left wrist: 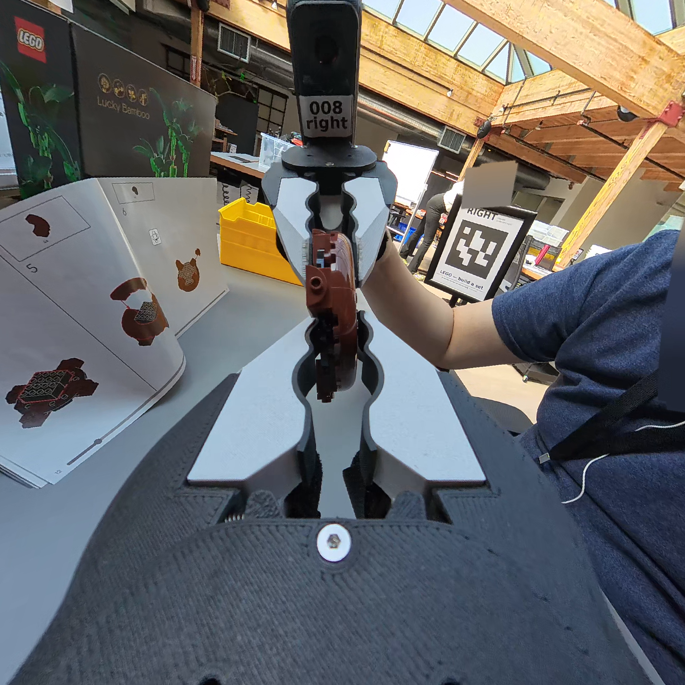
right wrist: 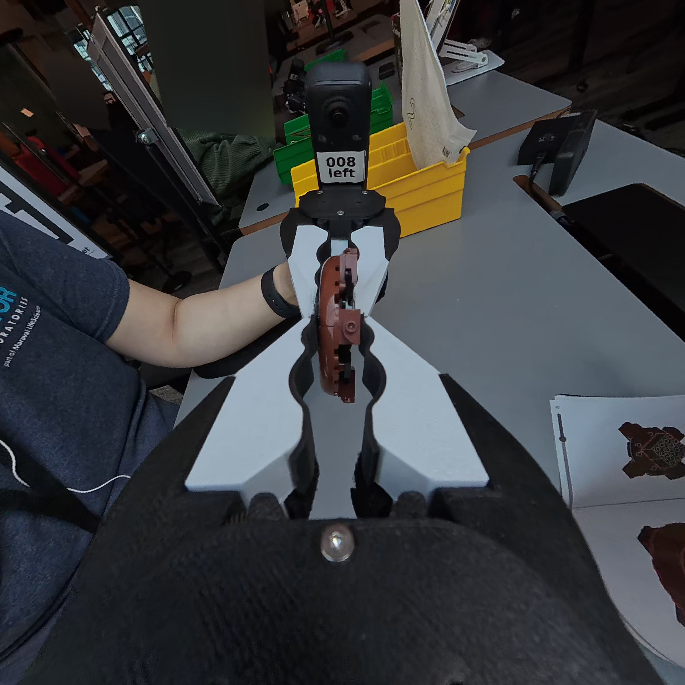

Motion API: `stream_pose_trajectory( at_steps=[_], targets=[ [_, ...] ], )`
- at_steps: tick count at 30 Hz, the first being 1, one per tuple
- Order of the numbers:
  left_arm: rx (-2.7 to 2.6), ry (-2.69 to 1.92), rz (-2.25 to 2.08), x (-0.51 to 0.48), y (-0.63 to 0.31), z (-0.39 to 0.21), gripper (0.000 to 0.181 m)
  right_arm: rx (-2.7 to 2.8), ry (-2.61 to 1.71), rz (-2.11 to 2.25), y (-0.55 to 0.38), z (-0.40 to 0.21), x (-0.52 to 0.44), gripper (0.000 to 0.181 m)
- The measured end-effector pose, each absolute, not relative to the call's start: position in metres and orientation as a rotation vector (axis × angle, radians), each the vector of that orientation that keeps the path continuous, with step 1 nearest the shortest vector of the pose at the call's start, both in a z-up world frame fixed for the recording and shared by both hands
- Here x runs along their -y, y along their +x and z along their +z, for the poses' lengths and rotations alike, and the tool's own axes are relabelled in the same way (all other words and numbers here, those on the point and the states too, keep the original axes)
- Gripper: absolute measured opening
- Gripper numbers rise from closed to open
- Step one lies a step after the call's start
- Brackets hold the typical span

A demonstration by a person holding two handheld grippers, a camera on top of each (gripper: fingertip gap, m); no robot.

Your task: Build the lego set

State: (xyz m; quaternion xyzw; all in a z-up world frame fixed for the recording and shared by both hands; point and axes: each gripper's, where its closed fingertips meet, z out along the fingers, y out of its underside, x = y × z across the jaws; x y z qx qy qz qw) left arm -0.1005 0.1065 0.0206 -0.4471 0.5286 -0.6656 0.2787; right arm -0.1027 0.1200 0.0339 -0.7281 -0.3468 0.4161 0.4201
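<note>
Left wrist view alone shows 1 dark printed set box (left wrist: 107,107); both show 1 reddish-brown brick assembly (left wrist: 331,318) above the grey table (left wrist: 237,307), pinched by left gripper (left wrist: 335,326) and right gripper (left wrist: 331,252), beside 1 open booklet (left wrist: 85,296) and 1 yellow bin (left wrist: 248,241).

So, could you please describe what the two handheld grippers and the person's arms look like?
Both the left gripper and the right gripper have textured black bodies, a silver screw at centre, and white angular fingers with wavy black inner edges. Each carries a black camera above a white label. The person wears a short-sleeved dark blue T-shirt, a black wristband, a black strap and a thin white cable.
</note>
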Motion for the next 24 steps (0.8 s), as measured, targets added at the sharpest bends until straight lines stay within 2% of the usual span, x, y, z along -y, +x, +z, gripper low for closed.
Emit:
stream_pose_trajectory(
  at_steps=[15,16,18,22,24],
  targets=[
    [-1.399,-1.212,-1.823,-0.107,-0.100,0.022,0.016,0.847,-1.812,1.117,-0.102,0.036,-0.120,0.020],
    [-1.381,-1.203,-1.854,-0.106,-0.100,0.026,0.016,0.845,-1.752,1.150,-0.102,0.042,-0.119,0.022],
    [-1.332,-1.185,-1.940,-0.108,-0.104,0.034,0.016,0.773,-1.624,1.136,-0.093,0.063,-0.127,0.048],
    [-1.229,-1.173,-2.017,-0.120,-0.113,0.044,0.017,0.683,-1.368,0.941,-0.060,0.109,-0.124,0.055],
    [-1.207,-1.189,-2.014,-0.125,-0.115,0.044,0.017,0.677,-1.292,0.816,-0.047,0.125,-0.119,0.033]
  ],
)
